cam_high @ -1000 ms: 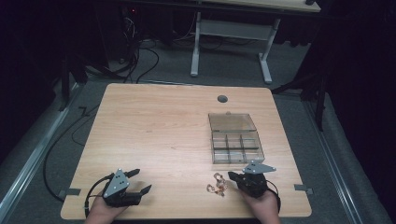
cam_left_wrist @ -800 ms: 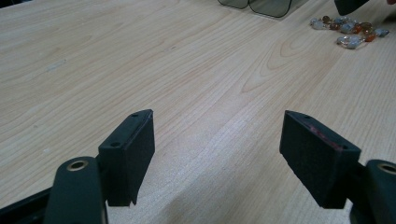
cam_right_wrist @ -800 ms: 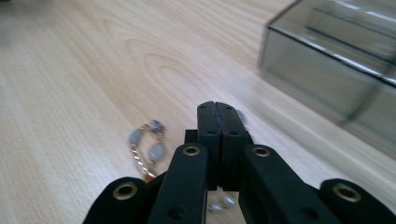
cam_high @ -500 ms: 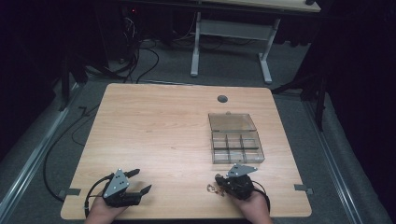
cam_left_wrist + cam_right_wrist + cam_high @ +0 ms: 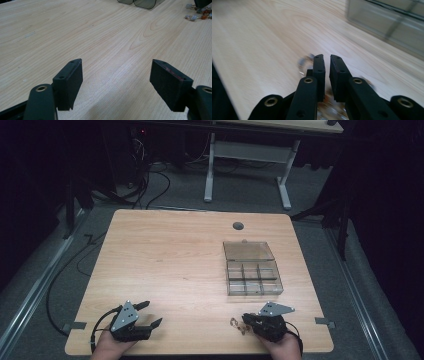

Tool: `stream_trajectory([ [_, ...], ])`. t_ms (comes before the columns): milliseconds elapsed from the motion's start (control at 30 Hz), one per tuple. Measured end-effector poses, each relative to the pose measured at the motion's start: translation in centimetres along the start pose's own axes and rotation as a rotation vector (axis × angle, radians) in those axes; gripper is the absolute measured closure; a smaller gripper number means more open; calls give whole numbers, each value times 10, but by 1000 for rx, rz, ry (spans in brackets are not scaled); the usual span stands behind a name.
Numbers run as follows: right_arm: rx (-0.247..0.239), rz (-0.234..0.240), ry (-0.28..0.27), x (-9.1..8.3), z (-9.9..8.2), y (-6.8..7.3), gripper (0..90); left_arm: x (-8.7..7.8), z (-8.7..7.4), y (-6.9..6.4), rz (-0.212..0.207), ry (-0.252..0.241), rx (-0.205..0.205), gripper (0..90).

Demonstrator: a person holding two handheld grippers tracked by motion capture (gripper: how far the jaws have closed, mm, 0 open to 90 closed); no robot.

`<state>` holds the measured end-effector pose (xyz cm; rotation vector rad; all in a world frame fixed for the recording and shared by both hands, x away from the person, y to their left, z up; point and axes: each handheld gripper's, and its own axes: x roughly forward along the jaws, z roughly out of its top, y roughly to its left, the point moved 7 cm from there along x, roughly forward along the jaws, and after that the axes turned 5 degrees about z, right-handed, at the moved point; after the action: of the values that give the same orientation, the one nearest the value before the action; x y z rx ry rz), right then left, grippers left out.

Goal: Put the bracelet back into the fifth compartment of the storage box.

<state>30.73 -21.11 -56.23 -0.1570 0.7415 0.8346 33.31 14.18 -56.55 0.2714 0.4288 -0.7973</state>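
The right gripper view is smeared by motion, so the small pieces (image 5: 305,61) under and beside its jaws read only as pale and amber blurs, and what kind of parts they are cannot be told; part of the heap is hidden behind the jaws themselves. In the left gripper view the same pieces sit cut off at the upper right corner, small and glinting. The tabletop (image 5: 170,255) is pale wood grain with a round cable hole near its far edge, standing on grey carpet in a dark room with cables and a second desk frame behind. A clear compartment box (image 5: 252,277) lies on the right half, its lid flat open toward the far edge. The left claw (image 5: 149,313) rests at the near left edge, jaws spread wide with bare wood between them. The right claw (image 5: 246,322) sits at the near right edge, tips right at the small pieces; its jaws stand nearly together with a thin slit between, having just opened a little, and whether a piece sits in that slit cannot be told.
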Motion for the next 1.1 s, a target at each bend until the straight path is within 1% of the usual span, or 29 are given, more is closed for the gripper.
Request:
stream_trajectory([
  [67, -27, 27, 17, 8, 4, 13, 814, 0, 0, 0, 1, 0, -1, 270],
  [100, -44, 31, 31, 13, 4, 17, 813, 0, 0, 0, 0, -1, 0, 270],
  [133, -49, 29, 46, 17, 5, 20, 810, 0, 0, 0, 2, -4, -1, 270],
  [200, -63, 13, 73, 23, 4, 21, 807, -1, 0, 0, -1, -5, -1, 270],
  [267, -63, 11, 88, 25, 2, 22, 813, -1, 0, 0, -3, -5, 0, 270],
  [300, -74, 0, 90, 26, 1, 21, 857, -1, 0, 0, -3, -5, 0, 270],
  [333, -76, 6, 90, 26, 1, 22, 884, 0, 0, 0, -3, -6, 1, 269],
  [367, -75, 17, 92, 25, 1, 23, 885, -1, 0, 0, -3, -6, 1, 270],
  [400, -73, 17, 85, 25, 1, 23, 886, -1, 0, 0, -3, -7, 1, 270],
  [467, -56, 22, 55, 18, 5, 21, 886, -1, 0, 0, -3, -7, 1, 269],
  [500, -43, 22, 29, 13, 9, 18, 886, -1, 0, 0, -3, -6, 0, 270],
  [567, -19, 0, -16, -2, 13, 10, 885, -1, 0, 0, -3, -5, -1, 270],
  [600, 8, -26, -34, -14, 12, 1, 884, -1, 0, 0, -3, -4, -1, 270],
  [633, 8, -26, -34, -14, 12, 1, 884, -1, 0, 0, -3, -4, -1, 270],
  [667, 21, -40, -38, -19, 9, -3, 884, -1, 0, 0, -3, -4, -1, 270],
  [700, 46, -50, -42, -23, 4, -9, 884, -1, 0, 0, -3, -4, -1, 270],
  [767, 79, -64, -33, -28, -4, -15, 892, 0, 0, 0, -3, -3, 0, 270],
  [833, 102, -85, -15, -30, -13, -21, 900, 0, 0, 0, -1, -3, 0, 270],
  [900, 119, -107, 13, -30, -20, -25, 881, 0, 0, 0, -1, -3, 1, 270],
  [933, 134, -112, 17, -30, -23, -26, 875, 0, 0, 0, -1, -3, 0, 270],
  [967, 142, -111, 18, -31, -24, -26, 858, 0, 0, 0, -3, -1, -1, 270],
  [1000, 149, -98, 12, -32, -22, -24, 851, 0, 0, 0, -3, 0, 0, 270],
  [1033, 143, -83, 4, -31, -20, -20, 852, 0, 0, 0, -2, 0, 1, 270],
  [1100, 119, -48, 13, -27, -16, -10, 860, 0, 0, 0, -3, -1, 1, 270],
])
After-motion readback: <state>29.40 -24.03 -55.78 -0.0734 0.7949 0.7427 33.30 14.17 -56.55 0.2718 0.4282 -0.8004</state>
